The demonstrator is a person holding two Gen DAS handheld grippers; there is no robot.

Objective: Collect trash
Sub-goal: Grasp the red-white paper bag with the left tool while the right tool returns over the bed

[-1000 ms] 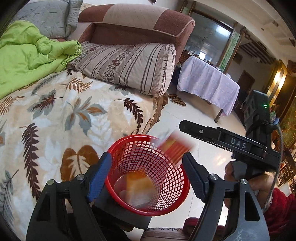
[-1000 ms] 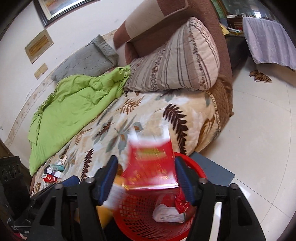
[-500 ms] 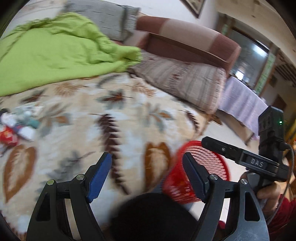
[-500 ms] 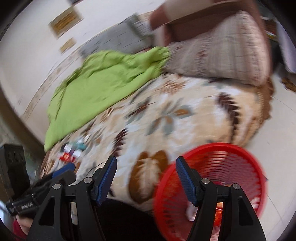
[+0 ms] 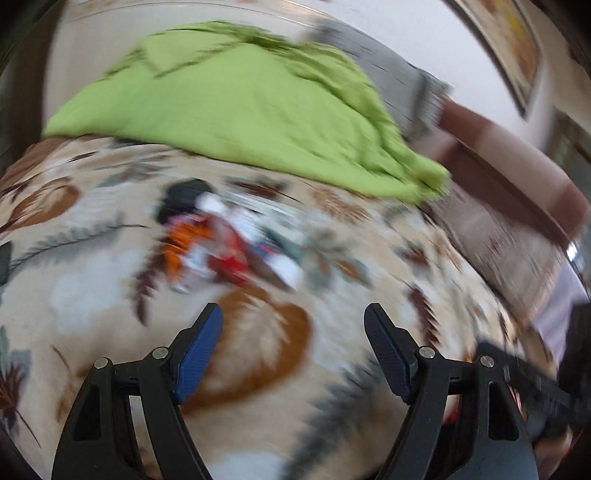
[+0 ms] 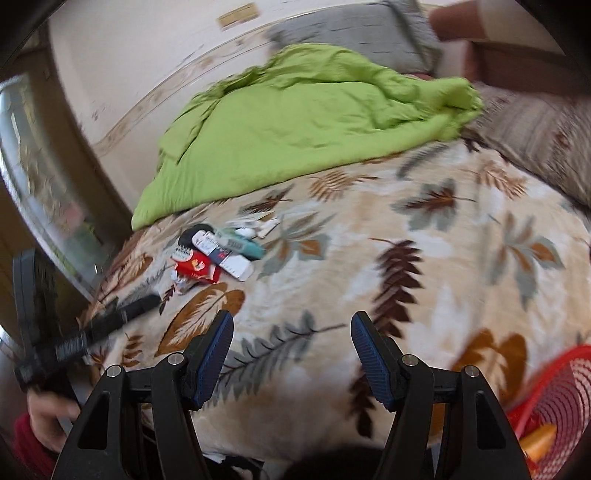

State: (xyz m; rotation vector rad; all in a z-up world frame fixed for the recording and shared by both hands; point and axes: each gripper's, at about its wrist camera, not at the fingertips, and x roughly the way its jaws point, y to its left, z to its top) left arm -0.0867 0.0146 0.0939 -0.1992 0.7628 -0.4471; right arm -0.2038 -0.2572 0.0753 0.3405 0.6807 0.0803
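Note:
A pile of trash [image 6: 218, 251] lies on the leaf-patterned blanket [image 6: 406, 258]: a red wrapper [image 6: 195, 269], a white and blue tube [image 6: 225, 254], a teal tube [image 6: 243, 243] and small white pieces. The same pile [image 5: 229, 243] is blurred in the left wrist view, ahead of my left gripper [image 5: 293, 354], which is open and empty. My right gripper [image 6: 291, 360] is open and empty above the blanket. The red mesh basket [image 6: 554, 406] sits at the lower right with an orange item [image 6: 539, 441] inside. The left gripper's body [image 6: 85, 332] shows at the left.
A green quilt [image 6: 295, 122] covers the back of the bed, with a grey pillow [image 6: 354, 33] behind it and a striped cushion [image 6: 543, 136] to the right. A brown sofa back [image 5: 517, 173] stands at the right. The wall runs behind.
Both grippers have swung left from the red basket toward the trash pile on the blanket. The red packet the right gripper held a second ago is gone from its jaws.

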